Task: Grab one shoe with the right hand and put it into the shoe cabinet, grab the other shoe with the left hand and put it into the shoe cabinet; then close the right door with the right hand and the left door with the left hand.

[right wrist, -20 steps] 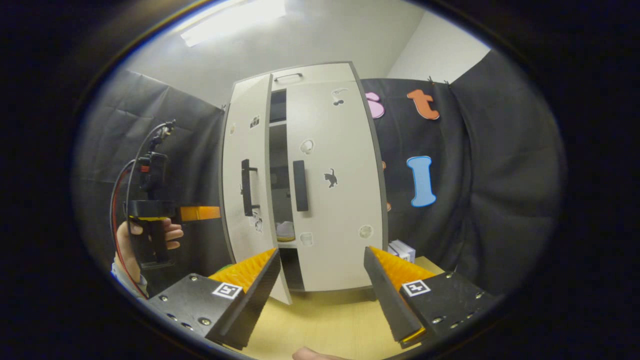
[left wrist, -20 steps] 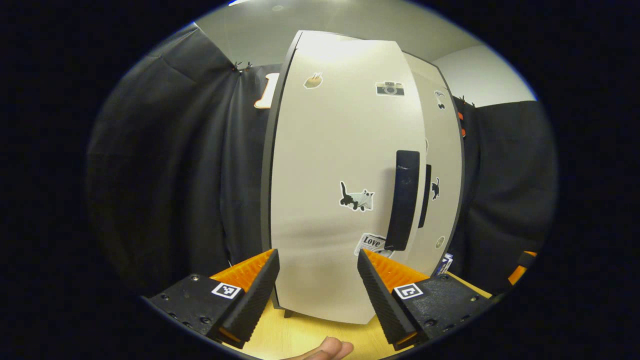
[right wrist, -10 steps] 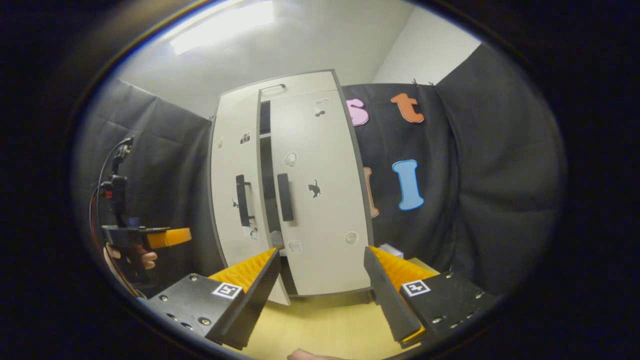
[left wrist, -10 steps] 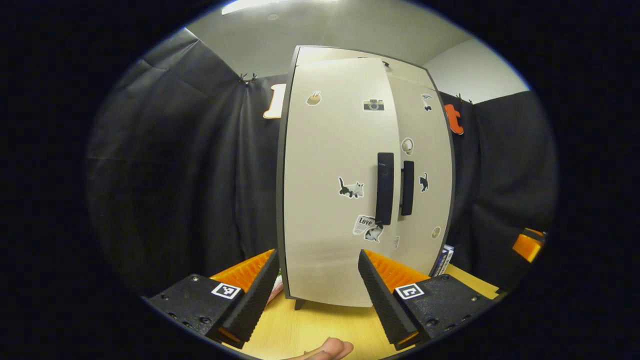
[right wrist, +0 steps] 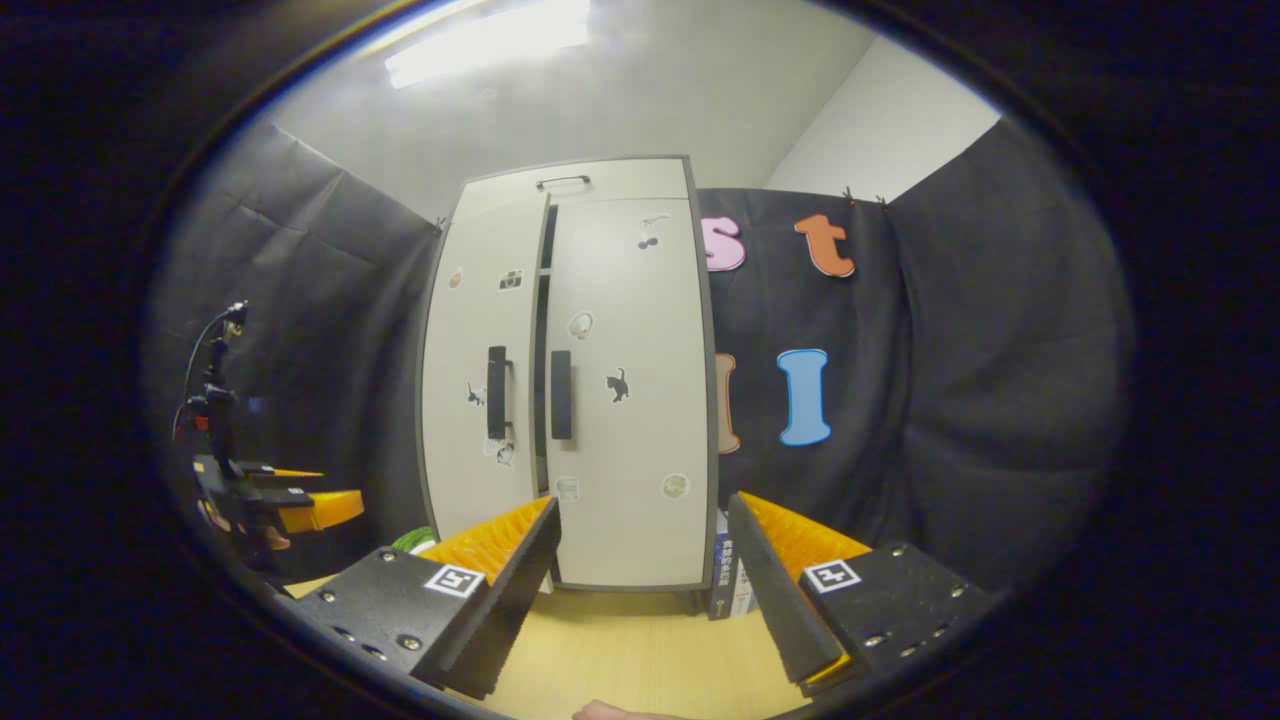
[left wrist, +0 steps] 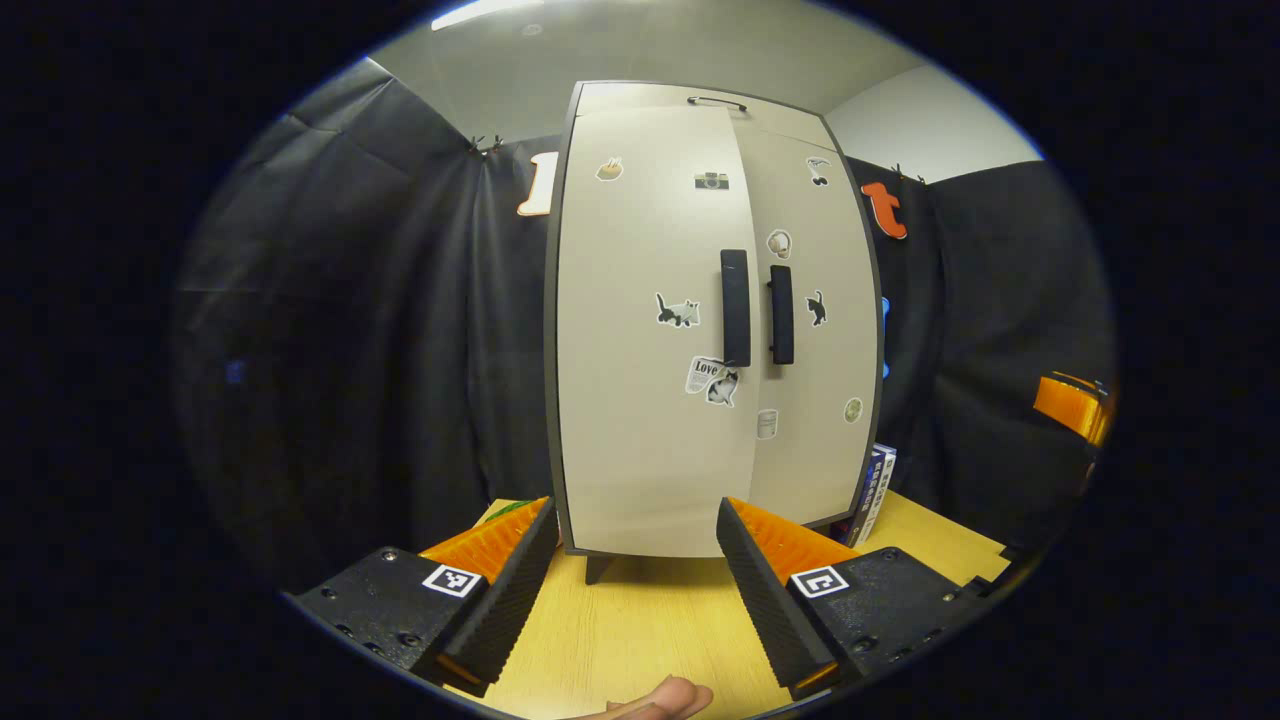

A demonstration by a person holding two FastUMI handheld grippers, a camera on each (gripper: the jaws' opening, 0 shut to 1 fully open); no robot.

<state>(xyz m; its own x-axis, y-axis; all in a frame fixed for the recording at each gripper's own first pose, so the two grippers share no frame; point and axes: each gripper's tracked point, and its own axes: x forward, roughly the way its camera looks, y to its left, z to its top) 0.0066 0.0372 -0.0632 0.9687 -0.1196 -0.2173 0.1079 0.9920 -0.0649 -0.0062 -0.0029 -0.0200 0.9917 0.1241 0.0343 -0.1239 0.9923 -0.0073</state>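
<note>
Shoe cabinet (left wrist: 660, 330) stands at the back edge of the table (left wrist: 640, 620), its left door (left wrist: 640, 380) nearly shut, while the right gripper view shows a thin dark gap between it and the right door (right wrist: 625, 400). No shoe is visible, so both are presumably inside, behind the doors. The left gripper (left wrist: 632, 575) and the right gripper (right wrist: 640, 580) hang clear of the cabinet, jaws spread wide and empty. Judging by the gap, the closing step is all but finished — what remains is a light push on the left door near its handle (left wrist: 735, 307), if it has not seated. Compared with a second ago, the opening has narrowed from a wide slot that showed a shoe on a shelf, and both grippers have drawn back — the cabinet looks farther off.
</note>
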